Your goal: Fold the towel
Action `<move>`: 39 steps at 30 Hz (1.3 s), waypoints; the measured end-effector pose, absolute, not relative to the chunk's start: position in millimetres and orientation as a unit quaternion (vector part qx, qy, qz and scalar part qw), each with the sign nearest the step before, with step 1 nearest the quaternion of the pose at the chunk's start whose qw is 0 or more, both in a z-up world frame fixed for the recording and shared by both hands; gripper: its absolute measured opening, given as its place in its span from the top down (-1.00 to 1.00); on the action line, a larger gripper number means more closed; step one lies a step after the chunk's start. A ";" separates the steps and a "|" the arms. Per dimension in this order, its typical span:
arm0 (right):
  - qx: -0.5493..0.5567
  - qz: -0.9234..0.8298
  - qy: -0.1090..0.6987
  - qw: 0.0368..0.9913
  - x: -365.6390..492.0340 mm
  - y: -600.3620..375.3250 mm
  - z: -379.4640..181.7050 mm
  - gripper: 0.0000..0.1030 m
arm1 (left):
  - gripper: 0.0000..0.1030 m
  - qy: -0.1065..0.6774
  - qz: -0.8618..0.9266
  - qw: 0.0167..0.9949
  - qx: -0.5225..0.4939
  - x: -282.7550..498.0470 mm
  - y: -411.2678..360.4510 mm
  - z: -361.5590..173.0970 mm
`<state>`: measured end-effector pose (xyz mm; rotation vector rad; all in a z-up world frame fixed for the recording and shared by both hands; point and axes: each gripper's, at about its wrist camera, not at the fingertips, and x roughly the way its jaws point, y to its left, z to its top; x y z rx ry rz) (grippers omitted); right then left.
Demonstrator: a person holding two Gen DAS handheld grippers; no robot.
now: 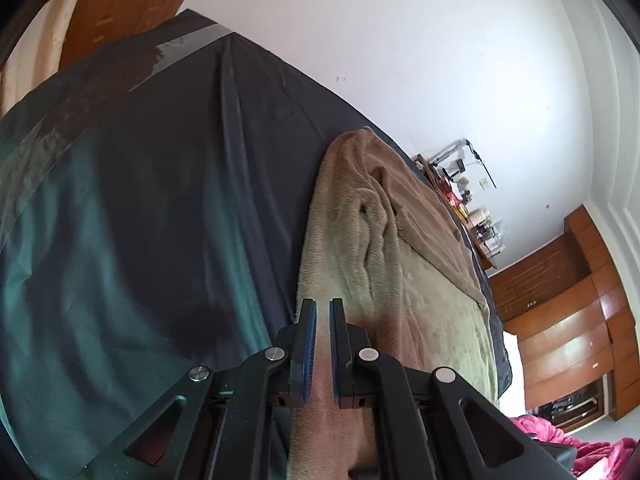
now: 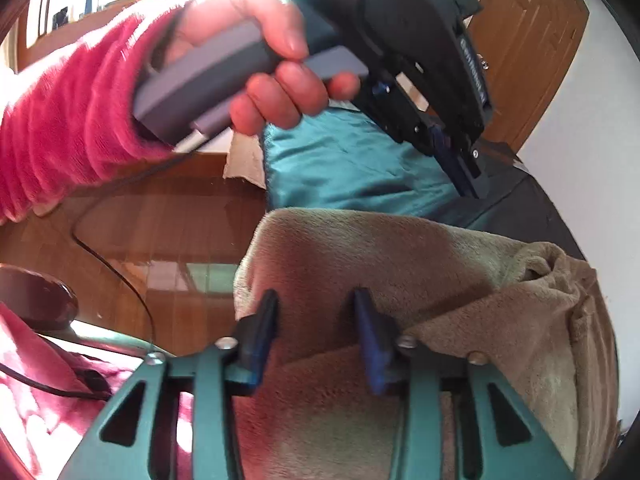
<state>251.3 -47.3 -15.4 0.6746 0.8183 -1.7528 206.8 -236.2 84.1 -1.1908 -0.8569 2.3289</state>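
- Left wrist view: my left gripper (image 1: pixel 323 308) is sitting with its fingers nearly together, only a narrow gap between the blue pads (image 1: pixel 310 344). I cannot tell whether any cloth is pinched there; the towel (image 1: pixel 372 248) is showing through the gap and running under the fingers.
- The towel is lying bunched and creased on the dark cover (image 1: pixel 160 168), along its edge nearest the white wall (image 1: pixel 400 40). Wooden cabinets (image 1: pixel 568 308) are standing beyond.
- Right wrist view: my right gripper (image 2: pixel 316 304) is standing wide apart, fingers straddling a raised fold of the towel (image 2: pixel 400 264) without closing on it.
- A hand (image 2: pixel 272 52) in a pink sleeve (image 2: pixel 72 112) is holding the other gripper (image 2: pixel 466 176) above the teal cloth (image 2: pixel 340 160), apart from the towel, its tips close together.
- The wooden floor (image 2: pixel 160 220) is showing at left.
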 end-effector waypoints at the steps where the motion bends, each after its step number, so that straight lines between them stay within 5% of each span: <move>1: 0.286 -0.729 0.337 0.522 249.8 -49.5 -14.8 0.72 | 0.87 -0.309 0.830 0.191 -0.423 207.0 -238.8 82.7; 8: 0.329 -0.732 0.209 0.559 210.0 -46.0 14.9 0.87 | 0.87 -0.338 0.843 0.171 -0.382 215.5 -265.6 97.6; 14: 0.302 -0.762 0.008 0.573 145.3 -1.9 77.9 0.88 | 0.87 -0.342 0.857 0.162 -0.350 218.9 -274.9 117.6; 20: 0.279 -0.827 -0.103 0.478 90.5 87.7 95.3 0.88 | 0.87 -0.312 0.846 0.191 -0.389 197.0 -237.2 105.0; 26: 0.329 -0.869 -0.139 0.344 66.0 180.1 48.0 0.85 | 0.87 -0.268 0.820 0.243 -0.443 163.7 -166.1 85.3; 28: 0.352 -0.871 -0.145 0.311 63.6 198.4 29.8 0.79 | 0.87 -0.248 0.816 0.257 -0.454 156.8 -141.0 83.4; 30: 0.367 -0.880 -0.137 0.267 64.3 214.1 14.8 0.52 | 0.87 -0.223 0.814 0.269 -0.464 150.4 -115.7 82.0; 32: 0.363 -0.887 -0.127 0.255 68.5 214.9 14.2 -0.25 | 0.87 -0.188 0.821 0.267 -0.468 147.6 -93.7 82.5; 39: 0.330 -0.899 -0.093 0.273 85.8 195.2 30.2 -0.32 | 0.87 -0.177 0.822 0.265 -0.471 144.6 -83.1 82.1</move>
